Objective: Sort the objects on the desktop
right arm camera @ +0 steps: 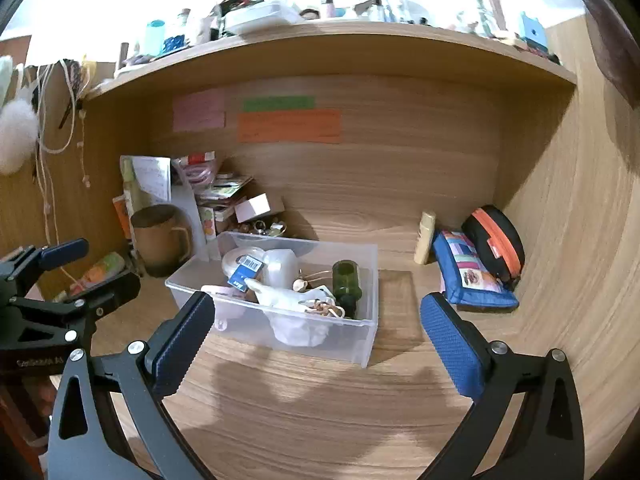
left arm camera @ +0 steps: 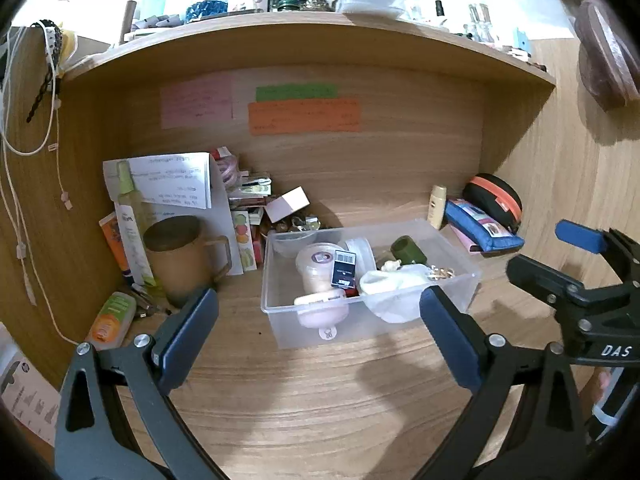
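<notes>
Wooden desk point(left arm camera: 320, 380) under a full shelf. Clear plastic box point(left arm camera: 460, 264) in the middle, already packed with small things. Still outside: blue zip pouch point(right arm camera: 472, 280), cream bottle point(right arm camera: 425, 238), brown mug point(left arm camera: 180, 260). Left tool point(left arm camera: 320, 332) and right tool point(right arm camera: 316, 340) spread wide, pinching nothing.

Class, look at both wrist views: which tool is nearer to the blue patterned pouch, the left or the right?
Right. The right tool has the blue patterned pouch just beyond its outer pad; the left tool sits further over, facing the clear bin.
</notes>
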The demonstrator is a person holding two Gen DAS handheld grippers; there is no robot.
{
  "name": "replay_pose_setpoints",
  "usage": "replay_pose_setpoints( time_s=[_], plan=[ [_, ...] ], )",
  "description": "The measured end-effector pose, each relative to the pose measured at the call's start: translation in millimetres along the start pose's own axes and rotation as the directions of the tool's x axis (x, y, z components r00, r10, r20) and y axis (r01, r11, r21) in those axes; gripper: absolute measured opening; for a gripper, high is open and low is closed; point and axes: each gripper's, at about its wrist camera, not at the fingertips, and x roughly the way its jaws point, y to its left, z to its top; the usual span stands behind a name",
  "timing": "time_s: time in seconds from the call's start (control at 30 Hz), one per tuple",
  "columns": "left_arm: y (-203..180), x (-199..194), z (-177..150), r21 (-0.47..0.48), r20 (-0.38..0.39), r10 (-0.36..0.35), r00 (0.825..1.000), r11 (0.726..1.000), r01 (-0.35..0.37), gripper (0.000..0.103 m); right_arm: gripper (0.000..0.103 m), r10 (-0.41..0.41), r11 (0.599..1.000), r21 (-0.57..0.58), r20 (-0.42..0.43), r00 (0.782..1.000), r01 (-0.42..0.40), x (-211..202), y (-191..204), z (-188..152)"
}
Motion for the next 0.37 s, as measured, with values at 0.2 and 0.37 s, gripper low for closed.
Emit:
replay_pose_setpoints(
  time_s=[0.2, 0.37],
  plan=[
    [-4.2, 0.2, 0.7, 0.008, 0.008, -0.011, 1.0, 1.0, 0.011, 0.102, 0.103, 0.009, 1.0, -0.006, 0.001, 1.0, -0.009, 1.9, 0.8, 1.1],
    [-4.2, 0.6, 4.9, -0.001, 0.019, -0.015, 1.0, 1.0, 0.015, 0.102, 0.103, -0.001, 1.0, 0.002, -0.006, 1.0, 0.001, 5.3, -4.0, -0.4]
  ],
)
